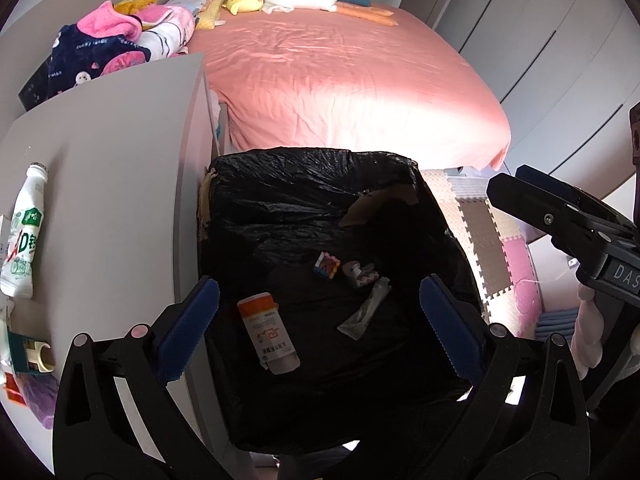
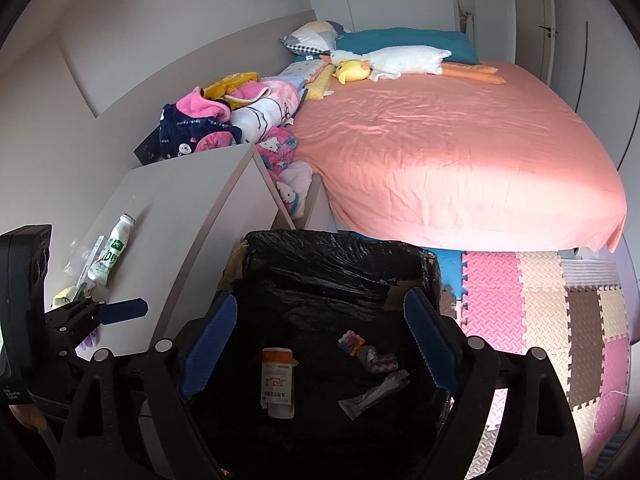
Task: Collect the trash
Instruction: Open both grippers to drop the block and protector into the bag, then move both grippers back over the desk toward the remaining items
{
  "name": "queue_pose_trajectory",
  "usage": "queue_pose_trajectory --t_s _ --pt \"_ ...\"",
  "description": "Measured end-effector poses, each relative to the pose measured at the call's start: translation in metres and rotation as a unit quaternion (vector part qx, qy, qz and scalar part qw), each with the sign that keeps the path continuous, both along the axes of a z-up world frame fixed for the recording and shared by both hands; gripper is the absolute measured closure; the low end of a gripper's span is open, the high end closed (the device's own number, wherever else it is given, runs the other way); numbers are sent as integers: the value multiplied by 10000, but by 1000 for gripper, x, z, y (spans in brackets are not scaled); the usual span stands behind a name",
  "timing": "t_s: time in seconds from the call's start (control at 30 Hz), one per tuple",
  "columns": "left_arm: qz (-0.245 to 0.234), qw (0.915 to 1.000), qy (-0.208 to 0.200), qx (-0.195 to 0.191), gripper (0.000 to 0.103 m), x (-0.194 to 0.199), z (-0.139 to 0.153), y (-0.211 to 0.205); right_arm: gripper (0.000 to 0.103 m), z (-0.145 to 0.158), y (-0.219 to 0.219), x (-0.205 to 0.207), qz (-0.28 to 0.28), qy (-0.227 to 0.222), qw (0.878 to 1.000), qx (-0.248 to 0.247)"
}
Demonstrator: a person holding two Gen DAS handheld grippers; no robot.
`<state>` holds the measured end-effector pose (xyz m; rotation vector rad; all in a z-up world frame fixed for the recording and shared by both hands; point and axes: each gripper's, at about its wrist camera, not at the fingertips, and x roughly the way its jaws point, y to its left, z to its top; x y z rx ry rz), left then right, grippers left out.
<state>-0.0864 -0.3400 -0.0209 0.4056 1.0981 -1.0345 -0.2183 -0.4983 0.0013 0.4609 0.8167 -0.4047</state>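
Note:
A bin lined with a black bag (image 1: 304, 184) stands between the nightstand and the bed. On its bottom lie an orange-and-white bottle (image 1: 268, 332), a small colourful block (image 1: 326, 265), a crumpled wrapper (image 1: 362, 274) and a grey sachet (image 1: 366, 312). My left gripper (image 1: 320, 328) hangs open over the bin with nothing between its blue pads. My right gripper (image 2: 320, 344) is open above the same bin (image 2: 332, 252), also empty. The bottle (image 2: 278, 380) and the sachet (image 2: 374, 394) lie below it. A white drink bottle (image 1: 22, 236) lies on the nightstand.
The grey nightstand (image 1: 120, 160) to the left holds small packets (image 1: 28, 356) near its front edge. A bed with a pink sheet (image 1: 340, 72), clothes and plush toys is behind. Foam floor tiles (image 2: 540, 312) lie to the right. Wardrobe doors (image 1: 540, 40) line the far wall.

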Motion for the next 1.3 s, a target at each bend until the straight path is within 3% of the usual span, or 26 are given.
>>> queue_pose_trajectory --t_s 0.37,0.67,0.97,1.3 --pt "627 9980 -107 9 6 22 0 39 17 -2 28 35 560 61 9984 -11" --pt "1344 9909 -111 -26 6 48 1 87 17 0 64 71 1260 -40 9920 -97" --pt "2062 9785 -104 -12 6 64 -3 142 17 -5 103 104 1961 22 9805 -141" --pt "2791 9603 -40 41 6 75 -9 197 17 -14 159 139 2952 16 9549 -323"
